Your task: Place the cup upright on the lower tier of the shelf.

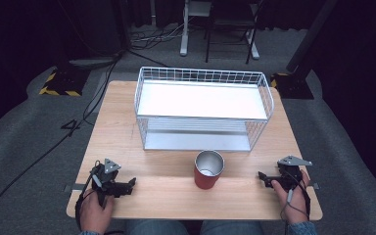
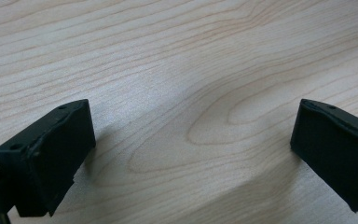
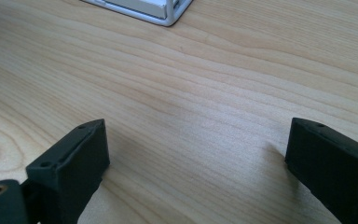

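A red tumbler (image 1: 208, 170) with a steel interior stood upright near the middle of the wooden desk (image 1: 127, 127), just in front of a white two-tier wire rack (image 1: 203, 108) at the far side. The left gripper (image 1: 127, 185) rested at the near left corner and the right gripper (image 1: 264, 177) at the near right, each held in a hand. Both had their jaws spread wide apart over bare wood, holding nothing.

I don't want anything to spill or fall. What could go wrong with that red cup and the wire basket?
The red cup stands upright near the table's front edge; a sideways bump from either open gripper, left or right, might tip it. It also sits close in front of the wire shelf basket, so lifting it too low could knock its rim against the wires.
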Demonstrator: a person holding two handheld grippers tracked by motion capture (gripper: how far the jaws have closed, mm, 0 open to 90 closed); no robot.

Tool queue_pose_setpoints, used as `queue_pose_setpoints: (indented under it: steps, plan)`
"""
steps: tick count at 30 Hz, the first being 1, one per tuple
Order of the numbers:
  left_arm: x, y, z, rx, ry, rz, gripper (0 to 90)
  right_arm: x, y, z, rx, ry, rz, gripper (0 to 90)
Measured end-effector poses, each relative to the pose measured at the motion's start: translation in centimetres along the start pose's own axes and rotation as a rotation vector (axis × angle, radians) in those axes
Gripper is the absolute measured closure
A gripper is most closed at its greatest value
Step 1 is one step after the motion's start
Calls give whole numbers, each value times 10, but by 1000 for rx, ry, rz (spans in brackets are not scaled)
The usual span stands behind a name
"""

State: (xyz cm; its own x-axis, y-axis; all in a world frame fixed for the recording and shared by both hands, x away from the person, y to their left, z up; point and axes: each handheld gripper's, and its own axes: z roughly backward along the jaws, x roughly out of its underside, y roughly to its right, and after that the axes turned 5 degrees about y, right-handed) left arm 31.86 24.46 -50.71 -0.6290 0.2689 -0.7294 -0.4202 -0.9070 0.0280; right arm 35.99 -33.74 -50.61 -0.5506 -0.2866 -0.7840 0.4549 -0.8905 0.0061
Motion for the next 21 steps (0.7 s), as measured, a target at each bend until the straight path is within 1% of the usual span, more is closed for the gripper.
queue_pose_setpoints:
  steps: [4, 11, 12, 13, 14, 17, 18, 19, 21]
  plan:
    - [0, 0, 0, 0, 0, 1, 0, 1, -1, 1, -15, 2, 12, 80]
    - [-1, -1, -1, 5, 1, -7, 1, 1, -1, 3, -25, 7, 12, 110]
    - [-1, -2, -2, 10, 5, -8, 0, 2, 0, 3, -20, 14, 11, 132]
    - [-1, -2, -2, 10, 5, -8, 0, 2, 0, 3, -20, 14, 11, 132]
    - [-2, -3, -2, 17, 0, -16, 0, 2, -1, 5, -25, 23, 19, 186]
    - [-3, -4, -3, 21, 3, -21, 0, 3, -4, 6, -28, 37, 31, 165]
    - [-3, -6, -3, 32, 1, -29, 0, 3, -5, 8, -26, 47, 37, 163]
    - [-4, -8, -4, 38, 1, -33, 1, 5, -8, 12, -33, 70, 43, 164]
    - [-4, -9, -4, 42, -1, -39, 0, 5, -10, 18, -41, 74, 47, 164]
